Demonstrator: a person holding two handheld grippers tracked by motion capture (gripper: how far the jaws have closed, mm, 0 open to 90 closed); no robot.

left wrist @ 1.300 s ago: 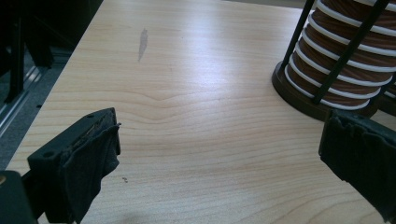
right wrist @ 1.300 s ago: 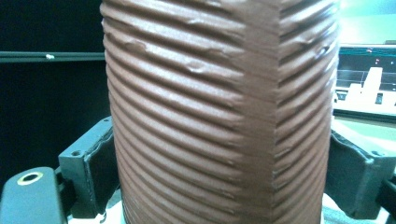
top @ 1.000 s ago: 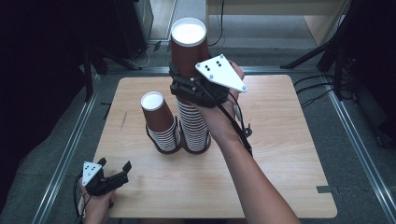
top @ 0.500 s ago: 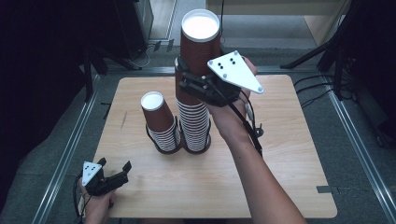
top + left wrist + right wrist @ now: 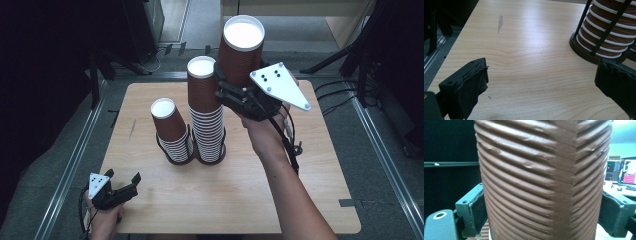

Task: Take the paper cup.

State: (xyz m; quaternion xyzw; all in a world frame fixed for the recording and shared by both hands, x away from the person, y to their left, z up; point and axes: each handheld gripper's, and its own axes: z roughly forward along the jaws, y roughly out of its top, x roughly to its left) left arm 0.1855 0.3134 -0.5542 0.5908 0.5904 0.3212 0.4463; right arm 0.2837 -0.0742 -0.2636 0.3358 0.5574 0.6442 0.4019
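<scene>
The right gripper (image 5: 231, 86) pinches a brown ribbed cup (image 5: 240, 50) by its sides and holds it upside down, in the air above the tabletop (image 5: 320, 165). Just beside it, to its left and lower, stands the tall stack of cups (image 5: 206, 112) in a black wire holder, and next to that the shorter stack (image 5: 172, 131). The left gripper (image 5: 122, 184) has its jaws spread with nothing between them; it rests at the near left edge, well apart from both stacks. Bare tabletop lies under and to the right of the held cup.
</scene>
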